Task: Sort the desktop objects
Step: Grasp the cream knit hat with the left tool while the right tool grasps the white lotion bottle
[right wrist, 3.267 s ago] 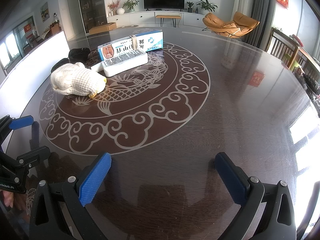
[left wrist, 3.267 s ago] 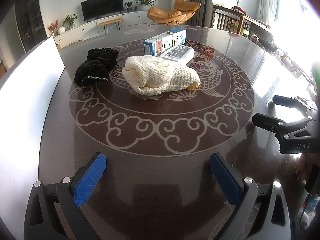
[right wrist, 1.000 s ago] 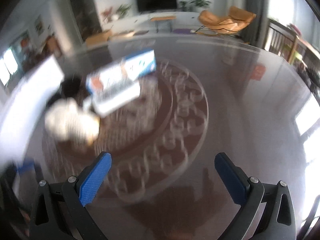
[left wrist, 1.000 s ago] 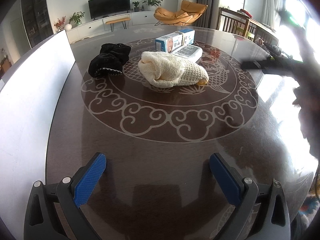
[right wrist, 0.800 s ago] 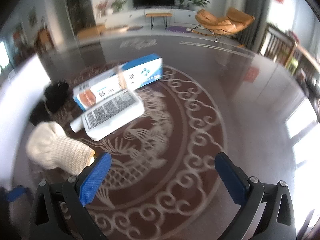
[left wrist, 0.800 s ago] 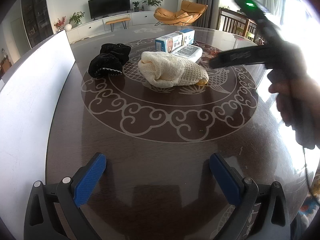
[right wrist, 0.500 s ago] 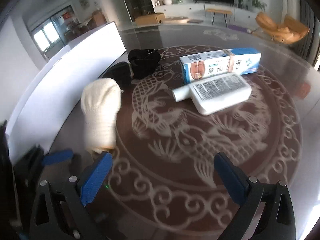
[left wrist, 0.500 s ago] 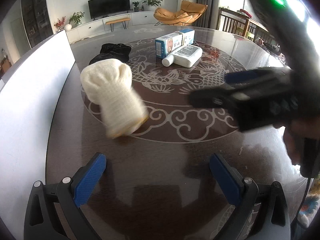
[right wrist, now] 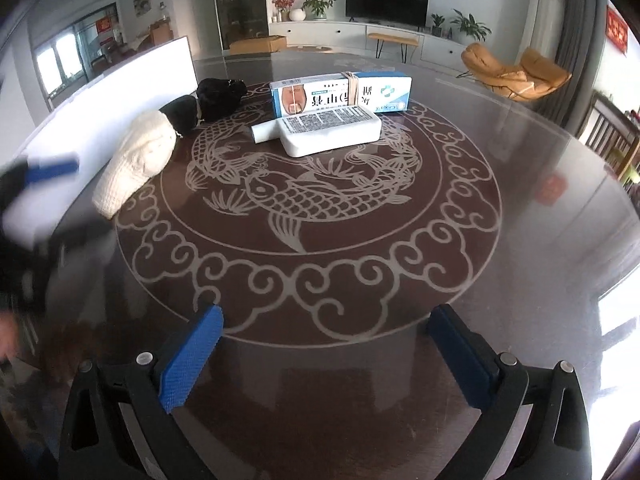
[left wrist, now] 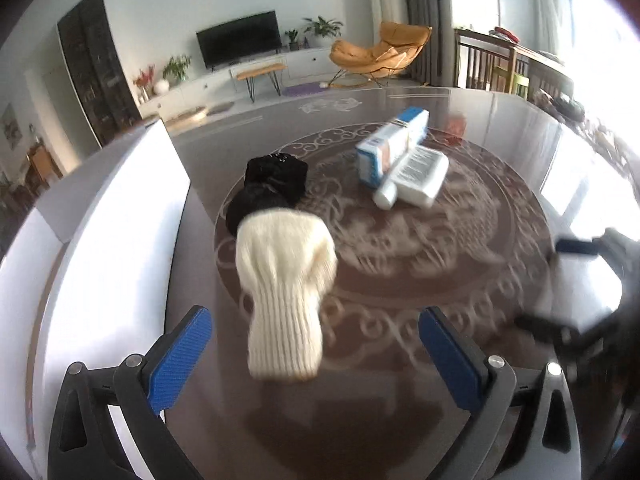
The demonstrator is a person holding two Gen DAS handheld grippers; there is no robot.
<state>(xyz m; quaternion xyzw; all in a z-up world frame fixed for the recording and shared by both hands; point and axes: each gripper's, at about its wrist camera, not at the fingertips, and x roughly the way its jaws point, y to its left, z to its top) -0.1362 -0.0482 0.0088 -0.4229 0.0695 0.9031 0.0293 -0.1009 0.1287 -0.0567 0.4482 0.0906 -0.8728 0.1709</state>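
A cream knitted item lies on the dark round table, just ahead of my left gripper, which is open with nothing between its blue pads. The same knit shows at the left in the right wrist view. Behind it sits a black fabric bundle. A blue-and-white box and a white bottle lie side by side near the table's middle. My right gripper is open and empty near the front edge.
A tall white board stands along the table's left edge. In the left wrist view the other gripper is a blur at the right. Chairs, a TV unit and an orange lounge chair stand beyond the table.
The cream knit has been swept from the table's centre to the left front, in front of my left gripper. My right gripper swung in and has pulled back to the near edge.
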